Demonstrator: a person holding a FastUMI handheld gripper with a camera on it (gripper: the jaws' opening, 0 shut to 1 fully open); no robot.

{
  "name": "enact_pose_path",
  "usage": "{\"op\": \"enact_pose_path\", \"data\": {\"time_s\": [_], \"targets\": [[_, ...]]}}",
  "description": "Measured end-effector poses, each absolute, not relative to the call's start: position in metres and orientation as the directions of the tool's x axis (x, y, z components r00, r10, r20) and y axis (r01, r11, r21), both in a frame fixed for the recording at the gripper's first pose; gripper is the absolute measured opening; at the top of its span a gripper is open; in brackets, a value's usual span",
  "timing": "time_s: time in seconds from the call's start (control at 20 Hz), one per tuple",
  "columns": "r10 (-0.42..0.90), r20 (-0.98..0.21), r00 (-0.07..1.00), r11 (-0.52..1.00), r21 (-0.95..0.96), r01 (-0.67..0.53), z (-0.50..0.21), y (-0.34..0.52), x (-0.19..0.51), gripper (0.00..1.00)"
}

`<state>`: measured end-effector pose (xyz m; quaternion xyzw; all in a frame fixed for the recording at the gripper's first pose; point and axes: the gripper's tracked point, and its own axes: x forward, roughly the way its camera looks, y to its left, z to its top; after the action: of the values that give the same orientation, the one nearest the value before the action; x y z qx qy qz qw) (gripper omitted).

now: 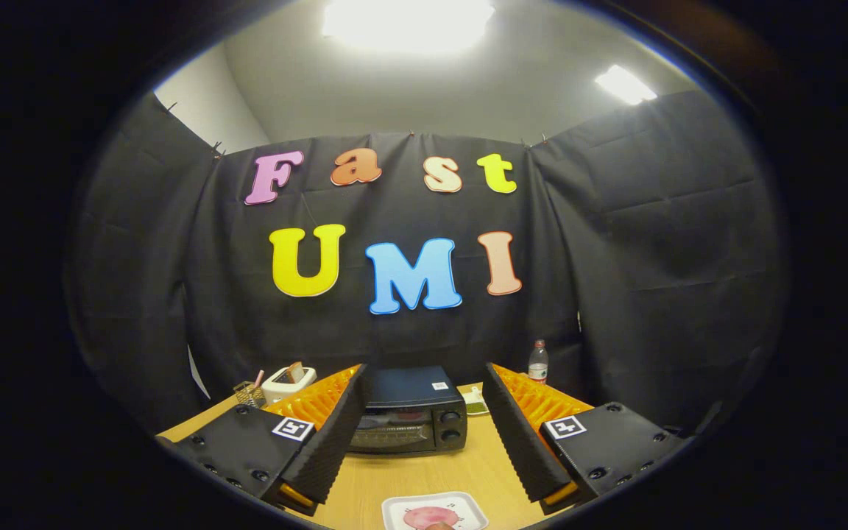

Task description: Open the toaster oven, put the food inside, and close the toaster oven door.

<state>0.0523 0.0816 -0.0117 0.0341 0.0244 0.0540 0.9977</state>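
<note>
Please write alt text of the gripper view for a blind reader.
Open gripper empty above a wooden table, a closed toaster oven beyond its fingers. A plate of pink food lies between the fingertips; a toaster and bottle stand farther back.

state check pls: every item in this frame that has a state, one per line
toaster oven: door shut, upright on the table beyond the fingers
food: on the white plate, not yet in the oven
gripper: fingers spread apart, holding nothing
white toaster: a slice stands in its slot
bottle: upright, cap on
</note>
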Motion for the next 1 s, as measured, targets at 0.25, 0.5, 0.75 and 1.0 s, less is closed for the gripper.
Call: {"op": "enact_pose_path", "data": {"time_s": [0.25,0.5,0.75,1.0], "targets": [[0.172,-0.076,0.982,0.983,0.075,-0.166,-0.034,0.121,0.094,0.98],[0.226,-0.122,0.966,0.973,0.072,-0.219,-0.062,0.154,0.133,0.98],[0.253,-0.158,0.954,0.966,0.086,-0.242,-0.090,0.177,0.165,0.98],[0.268,-0.210,0.940,0.963,0.073,-0.258,-0.125,0.193,0.194,0.98]]}}
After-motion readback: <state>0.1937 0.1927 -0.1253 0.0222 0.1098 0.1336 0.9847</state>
